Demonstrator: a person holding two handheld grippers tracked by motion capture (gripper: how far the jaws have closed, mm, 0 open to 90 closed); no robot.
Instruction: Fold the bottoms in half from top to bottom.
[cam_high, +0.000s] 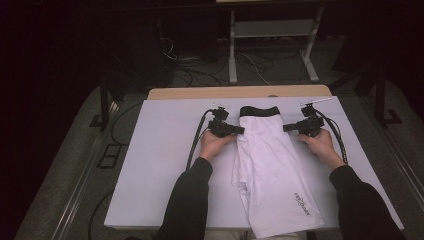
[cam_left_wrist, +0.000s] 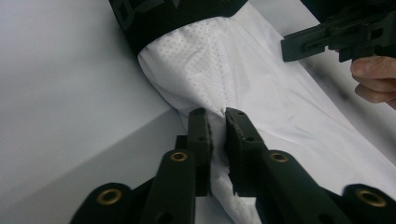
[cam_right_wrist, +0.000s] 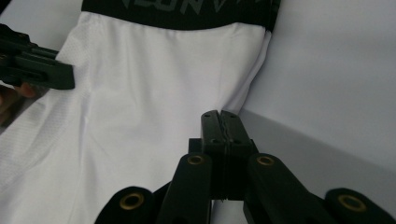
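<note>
A pair of white shorts (cam_high: 272, 165) with a black waistband (cam_high: 258, 110) is laid lengthwise on the white table (cam_high: 155, 165), slightly right of its middle, the waistband turned toward the far edge and the leg ends reaching over the near edge. The left gripper (cam_high: 239, 130) is held at the left side of the garment, just below the waistband; in the left gripper view its jaws are seen almost closed, with a fold of the white fabric (cam_left_wrist: 219, 140) pinched between the pads. The right gripper (cam_high: 287, 128) is held at the opposite side, at the same level; in the right gripper view its jaws are seen pressed fully together at the fabric's right border (cam_right_wrist: 247, 93), and whether cloth is caught between them cannot be told. Each gripper is carried by a hand (cam_high: 214, 144) in a dark sleeve (cam_high: 192, 200) entering from the near edge. A strip of bare wood (cam_high: 210, 93) is exposed along the far edge of the table.
</note>
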